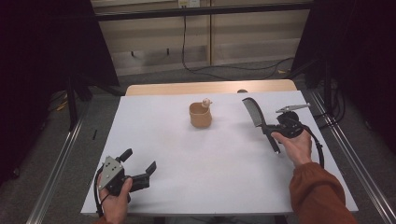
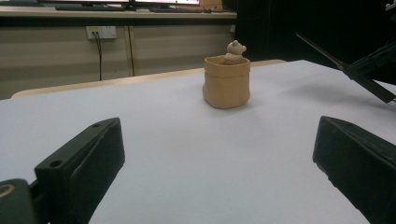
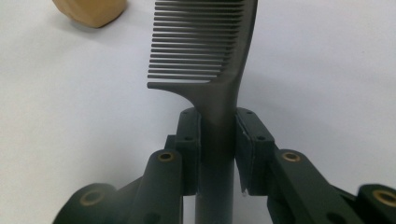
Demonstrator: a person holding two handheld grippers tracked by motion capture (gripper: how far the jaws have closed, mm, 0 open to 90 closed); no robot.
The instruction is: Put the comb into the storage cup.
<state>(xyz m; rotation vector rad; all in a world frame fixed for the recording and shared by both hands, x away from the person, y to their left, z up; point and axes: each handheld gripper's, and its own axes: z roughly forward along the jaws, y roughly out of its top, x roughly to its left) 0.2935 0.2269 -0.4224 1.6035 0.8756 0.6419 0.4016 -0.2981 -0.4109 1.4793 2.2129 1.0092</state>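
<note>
Gripping the black comb [image 3: 212, 51] by its handle, right tongs [image 3: 218, 140] hold it lifted off the white surface [image 1: 210, 163], right of the tan cup [image 1: 200, 115]. Left tongs [image 1: 138, 169] open, empty, near-left. Pickup looks done; probable drop into cup not yet done.

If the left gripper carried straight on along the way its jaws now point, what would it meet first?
Probably the tan cup with the little bear figure in it. It stands ahead of the open left gripper across bare white table, slightly right of centre, so it might only graze it.
</note>
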